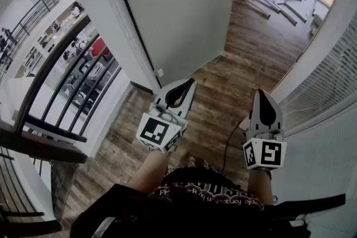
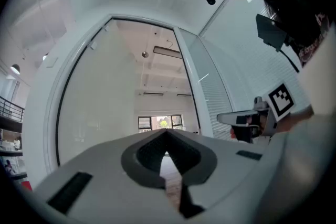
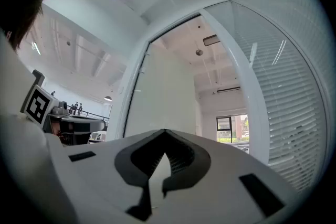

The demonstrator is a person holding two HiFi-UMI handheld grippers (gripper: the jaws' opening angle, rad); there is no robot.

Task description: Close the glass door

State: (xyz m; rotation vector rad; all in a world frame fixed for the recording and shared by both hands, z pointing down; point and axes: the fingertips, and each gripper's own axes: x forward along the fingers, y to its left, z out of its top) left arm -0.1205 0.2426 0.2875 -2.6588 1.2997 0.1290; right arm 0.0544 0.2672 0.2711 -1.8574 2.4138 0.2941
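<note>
In the head view, both arms reach forward side by side over the wooden floor (image 1: 234,81). The left gripper (image 1: 189,82) points toward the lower edge of the glass door (image 1: 178,14), near it but not touching. The right gripper (image 1: 262,93) is well apart from the door, near the wall with blinds (image 1: 329,86). The door is a pale frosted panel that stands open, at an angle into the room. A dark railing (image 1: 61,81) runs at the left.

The left gripper view shows what the head view does not: the two jaws meet at their tips and nothing is between them. The door fills the left part of this view, the open doorway is straight ahead, and the right gripper is at the right side, roughly level.

In the right gripper view, its jaws are also closed together and empty. Here the door is ahead and slightly left, the blinds are at the right, and the left gripper appears at the left edge.
</note>
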